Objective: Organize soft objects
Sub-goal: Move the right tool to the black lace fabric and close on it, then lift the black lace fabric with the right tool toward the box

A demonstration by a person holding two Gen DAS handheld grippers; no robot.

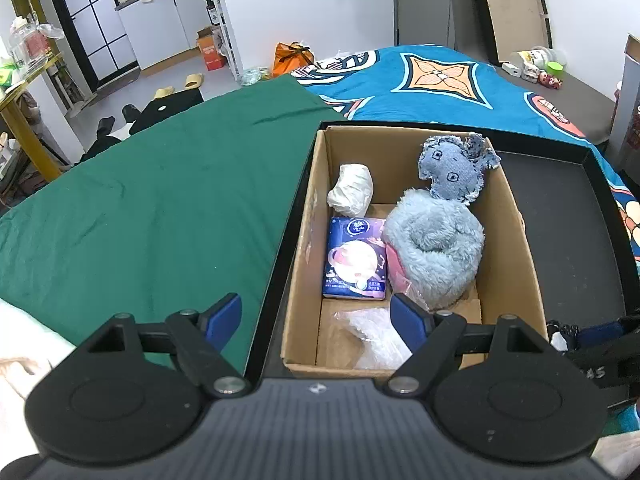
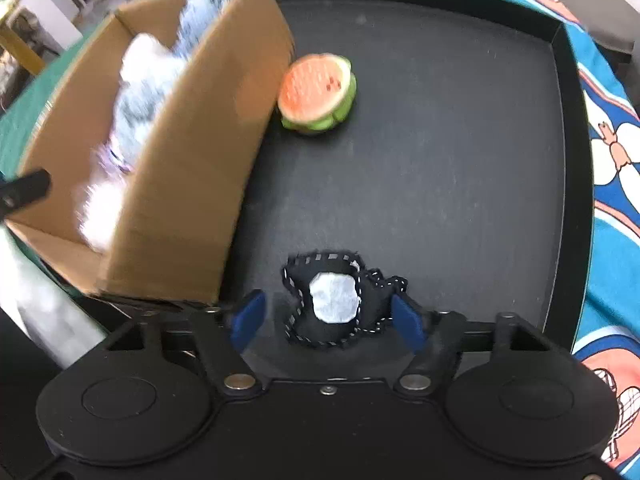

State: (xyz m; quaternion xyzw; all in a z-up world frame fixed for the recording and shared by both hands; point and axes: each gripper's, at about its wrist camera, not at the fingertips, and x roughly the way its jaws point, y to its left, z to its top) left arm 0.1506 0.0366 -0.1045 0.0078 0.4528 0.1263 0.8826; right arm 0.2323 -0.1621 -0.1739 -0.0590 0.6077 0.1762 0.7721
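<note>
Right wrist view: the black stitched toy [image 2: 332,300] was found lying on the tray [image 2: 440,160] directly between the spread fingers of the right gripper [image 2: 328,318], ungripped, the cardboard box [image 2: 192,184] to its left.

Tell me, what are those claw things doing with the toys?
A person is tidying soft things into a cardboard box on a black tray. The box already holds a fluffy blue toy, a denim toy and a tissue pack. The right gripper is open around a black toy on the tray. A watermelon toy waits beside the box. The left gripper hovers open over the box.
</note>
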